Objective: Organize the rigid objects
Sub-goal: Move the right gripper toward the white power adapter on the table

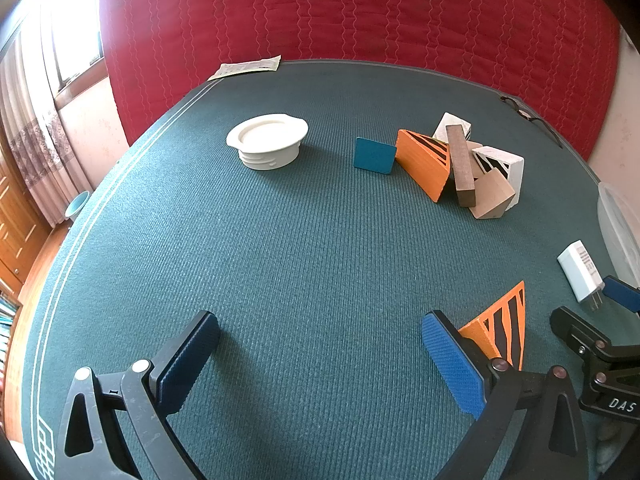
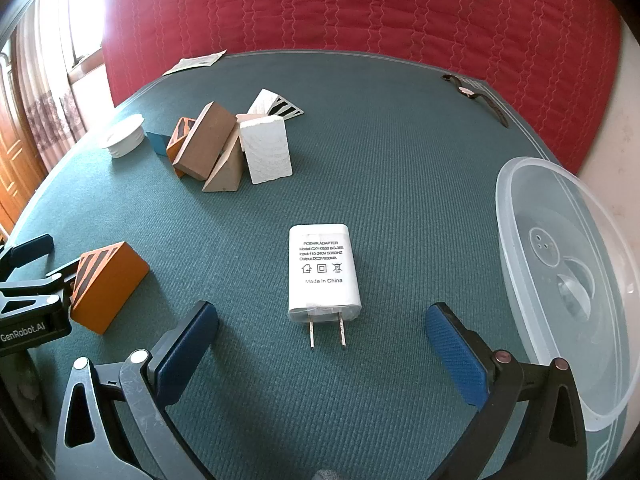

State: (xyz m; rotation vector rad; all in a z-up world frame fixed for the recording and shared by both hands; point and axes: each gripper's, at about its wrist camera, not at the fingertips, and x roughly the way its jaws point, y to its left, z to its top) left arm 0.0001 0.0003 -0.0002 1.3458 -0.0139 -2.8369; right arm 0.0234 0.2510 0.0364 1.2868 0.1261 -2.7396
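Observation:
My left gripper (image 1: 320, 360) stands open low over the green table mat (image 1: 300, 260), with nothing between its fingers. An orange wedge with black stripes (image 1: 500, 328) rests just outside its right finger (image 1: 452, 364). My right gripper (image 2: 322, 348) is open too. A white power adapter (image 2: 324, 268) lies flat just ahead of it, centred on the gap, prongs pointing back at the camera. The same orange wedge (image 2: 108, 288) sits to the left of the right gripper. Further back, a pile holds a brown block (image 2: 204, 140), a tan wedge (image 2: 226, 168) and a white block (image 2: 268, 148).
A clear plastic container (image 2: 560, 280) stands at the table's right edge. At the far left sit a white round dish (image 1: 268, 140) and a blue card (image 1: 374, 156). A watch (image 2: 472, 94) and a paper (image 2: 196, 62) lie at the far edge, before a red quilt (image 1: 360, 12).

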